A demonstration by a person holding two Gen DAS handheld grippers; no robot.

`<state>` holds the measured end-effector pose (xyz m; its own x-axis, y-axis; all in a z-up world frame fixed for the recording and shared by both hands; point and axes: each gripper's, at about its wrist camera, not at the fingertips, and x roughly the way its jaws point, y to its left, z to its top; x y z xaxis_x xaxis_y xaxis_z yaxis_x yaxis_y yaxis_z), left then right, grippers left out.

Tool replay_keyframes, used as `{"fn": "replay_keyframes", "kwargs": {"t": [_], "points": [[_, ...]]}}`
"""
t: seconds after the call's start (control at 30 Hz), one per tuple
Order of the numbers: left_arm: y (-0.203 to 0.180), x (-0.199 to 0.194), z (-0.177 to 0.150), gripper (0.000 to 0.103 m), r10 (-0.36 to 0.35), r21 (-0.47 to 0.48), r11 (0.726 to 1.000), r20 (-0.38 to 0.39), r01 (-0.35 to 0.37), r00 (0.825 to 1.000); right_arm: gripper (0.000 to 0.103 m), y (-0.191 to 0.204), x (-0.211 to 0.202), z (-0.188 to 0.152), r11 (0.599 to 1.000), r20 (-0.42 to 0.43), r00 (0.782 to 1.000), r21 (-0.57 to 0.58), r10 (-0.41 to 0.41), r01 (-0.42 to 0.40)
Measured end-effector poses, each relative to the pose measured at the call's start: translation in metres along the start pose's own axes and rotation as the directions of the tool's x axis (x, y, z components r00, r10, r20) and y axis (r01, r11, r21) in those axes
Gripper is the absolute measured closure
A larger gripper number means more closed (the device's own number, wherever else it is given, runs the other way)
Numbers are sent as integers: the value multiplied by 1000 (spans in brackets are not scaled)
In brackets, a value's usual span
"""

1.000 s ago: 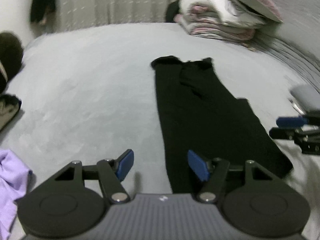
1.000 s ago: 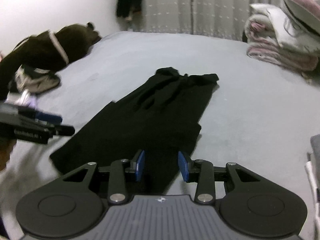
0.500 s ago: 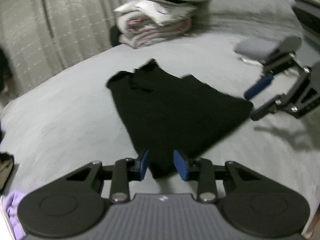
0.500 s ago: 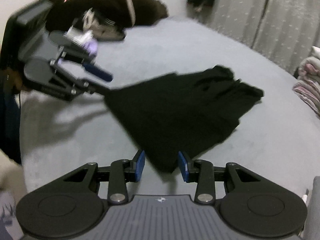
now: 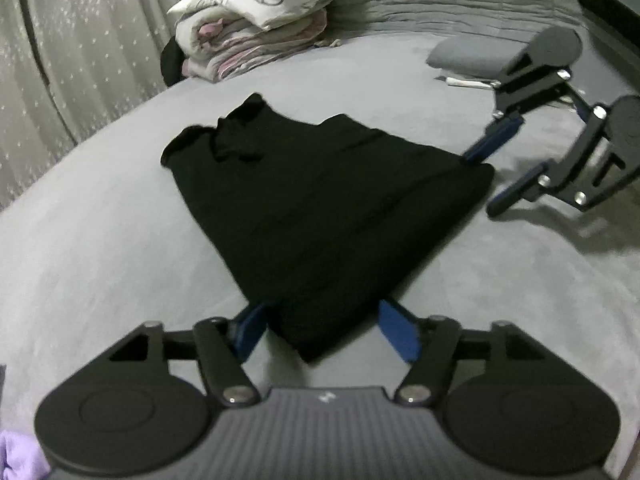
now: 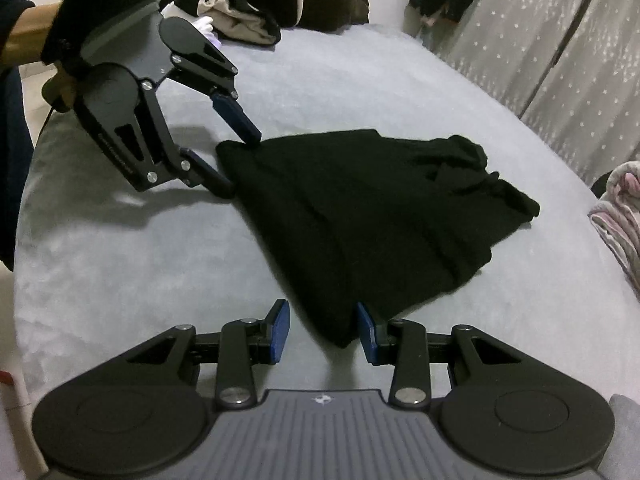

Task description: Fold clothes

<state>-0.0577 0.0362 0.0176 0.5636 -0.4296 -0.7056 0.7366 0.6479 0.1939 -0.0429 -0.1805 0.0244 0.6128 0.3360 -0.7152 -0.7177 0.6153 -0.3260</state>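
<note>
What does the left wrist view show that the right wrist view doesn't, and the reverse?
Only the left wrist view shows the grey pillow and a scrap of purple cloth. Only the right wrist view shows the dark clothes heap and the person's forearm. Both show the black garment, the folded bedding stack, the curtain, and the open left gripper and right gripper, each at a garment corner.

Black garment (image 5: 320,208) corner between left hand-held gripper (image 5: 326,330) fingers (spread) — on bed (image 5: 100,240).
</note>
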Motion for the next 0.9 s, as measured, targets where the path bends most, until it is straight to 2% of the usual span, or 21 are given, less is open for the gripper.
{"fn": "replay_keyframes", "kwargs": {"t": [0.13,0.2,0.37,0.47,0.6,0.7,0.8,0.9], "points": [[8,2,0,37,-36,-35,999,-6,36,999,66,-3,8,-1,999,-21,999,18,27,-26],[12,-4,3,42,-15,-36,999,4,15,1000,66,-8,10,-1,998,-22,999,52,38,-37],[1,-29,0,42,-14,71,997,66,9,998,66,-13,13,-3,996,-25,999,80,39,-37],[-10,-28,-3,50,-27,136,991,61,18,998,66,-14,15,-3,996,-24,999,81,34,-32],[-16,-14,-5,62,-49,176,983,31,42,998,68,-19,16,-1,994,-28,999,106,25,-22],[-17,-7,-5,65,-60,214,975,29,53,998,78,-22,15,0,991,-30,999,132,39,-35],[-14,-1,-2,66,-65,247,967,28,56,998,78,-25,17,1,987,-37,998,154,43,-37],[-10,4,2,62,-73,257,964,14,67,997,77,-23,17,1,990,-40,999,136,31,-26]]}}
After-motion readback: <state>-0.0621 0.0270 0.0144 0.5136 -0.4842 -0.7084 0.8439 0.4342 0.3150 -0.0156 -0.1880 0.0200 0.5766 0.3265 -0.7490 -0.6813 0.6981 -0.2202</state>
